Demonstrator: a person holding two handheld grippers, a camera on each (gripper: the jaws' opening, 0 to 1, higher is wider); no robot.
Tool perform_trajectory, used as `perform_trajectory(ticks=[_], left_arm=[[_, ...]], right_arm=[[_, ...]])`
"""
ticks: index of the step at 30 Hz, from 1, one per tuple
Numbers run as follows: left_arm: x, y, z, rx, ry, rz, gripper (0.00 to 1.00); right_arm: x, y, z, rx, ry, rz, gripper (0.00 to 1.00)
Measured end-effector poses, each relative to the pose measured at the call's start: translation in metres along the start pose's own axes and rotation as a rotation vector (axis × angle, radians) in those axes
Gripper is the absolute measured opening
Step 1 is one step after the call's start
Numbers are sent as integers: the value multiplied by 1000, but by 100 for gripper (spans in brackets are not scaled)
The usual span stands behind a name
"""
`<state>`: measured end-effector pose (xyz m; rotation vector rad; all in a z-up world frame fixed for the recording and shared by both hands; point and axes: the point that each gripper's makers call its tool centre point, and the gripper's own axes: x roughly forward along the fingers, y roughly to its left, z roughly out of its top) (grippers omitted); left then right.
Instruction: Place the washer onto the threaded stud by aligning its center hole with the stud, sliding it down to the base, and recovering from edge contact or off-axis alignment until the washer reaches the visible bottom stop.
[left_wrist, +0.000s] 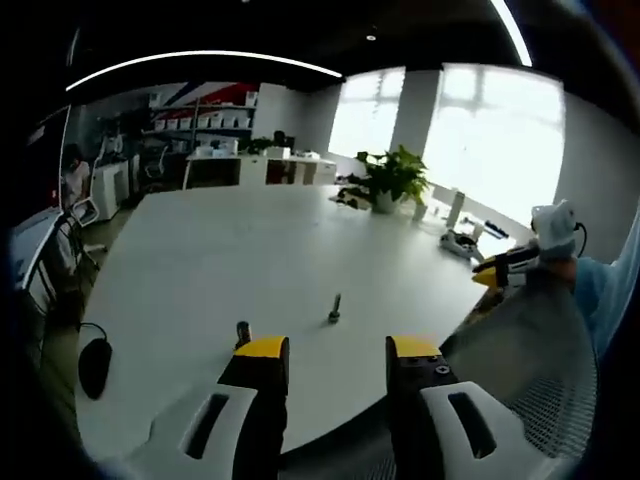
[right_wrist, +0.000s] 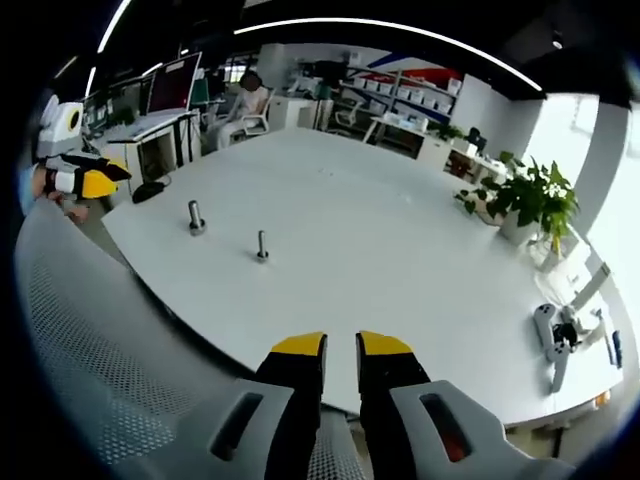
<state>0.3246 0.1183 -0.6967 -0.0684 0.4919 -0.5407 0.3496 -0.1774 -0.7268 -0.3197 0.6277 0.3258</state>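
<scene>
I am holding my left gripper (left_wrist: 338, 352) with jaws spread and empty, my right gripper (right_wrist: 341, 348) nearly pressed together — also empty. Two studs are standing upright on the table (right_wrist: 380, 230): one stud (left_wrist: 334, 309) straight ahead, the nearer stud (left_wrist: 242, 331) by my left jaw. I cannot make out the washer — too small.

Left gripper view: looks across the white surface (left_wrist: 230, 250) from its near edge.
Right gripper view: same edge, farther back.
Shared: surface, two studs (left_wrist: 334, 310) (right_wrist: 262, 246).
</scene>
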Motion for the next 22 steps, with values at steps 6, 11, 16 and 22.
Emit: perform_trajectory(ticks=[6, 11, 16, 22], left_arm=[[1, -5, 1, 13, 4, -6, 34], [-1, -2, 8, 44, -44, 20, 43], [-1, -3, 6, 29, -32, 6, 44], [0, -3, 6, 31, -30, 4, 45]], right_arm=[[3, 4, -8, 1, 39, 46, 14], [3, 4, -8, 2, 43, 45, 14], [2, 1, -5, 3, 24, 26, 16], [3, 0, -4, -13, 21, 17, 20]])
